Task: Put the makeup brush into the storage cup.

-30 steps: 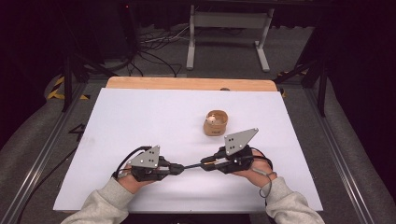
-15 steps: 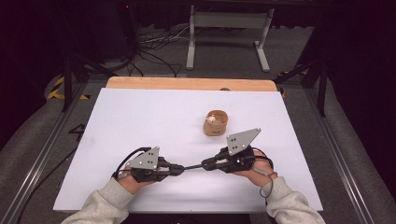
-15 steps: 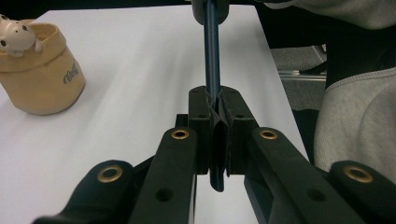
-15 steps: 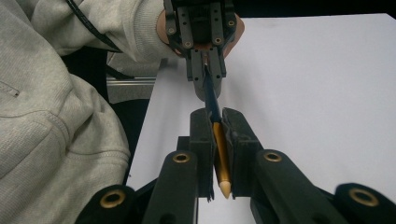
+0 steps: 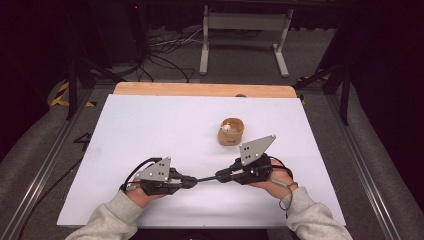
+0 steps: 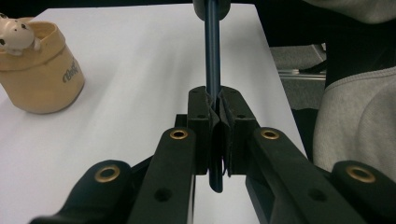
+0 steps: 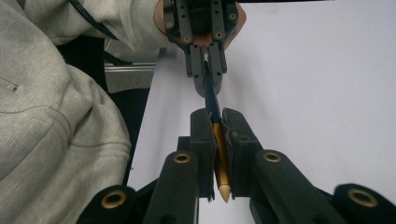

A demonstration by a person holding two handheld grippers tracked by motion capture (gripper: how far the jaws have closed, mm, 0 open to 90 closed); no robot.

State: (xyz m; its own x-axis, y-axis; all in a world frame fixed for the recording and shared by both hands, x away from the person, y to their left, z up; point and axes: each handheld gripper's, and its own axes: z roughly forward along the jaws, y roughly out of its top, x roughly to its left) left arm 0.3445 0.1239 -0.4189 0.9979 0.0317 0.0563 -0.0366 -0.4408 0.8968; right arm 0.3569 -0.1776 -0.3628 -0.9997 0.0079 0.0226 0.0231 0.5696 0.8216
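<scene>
Overhead, a white sheet (image 5: pixel 150 130) covers the wooden table (image 5: pixel 200 89), dark room around. Both the left gripper (image 5: pixel 192 181) and right gripper (image 5: pixel 220 175) clamp one pen (image 5: pixel 207 178), level between them near the front edge. Nothing has shifted since a second ago; the beige cup (image 5: pixel 230 132) stands just behind.

The pen (image 5: pixel 207 178) is too thin in the high view to tell cap from barrel. In the left gripper view its far end runs off the top edge, and its middle is hidden between the left gripper (image 6: pixel 215 109) pads. The cup (image 6: pixel 35 70) at the upper left is cut by the frame's edge (its lettering is too blurred to read). In the right gripper view the right gripper (image 7: pixel 215 122) covers part of the pen's gold end.
</scene>
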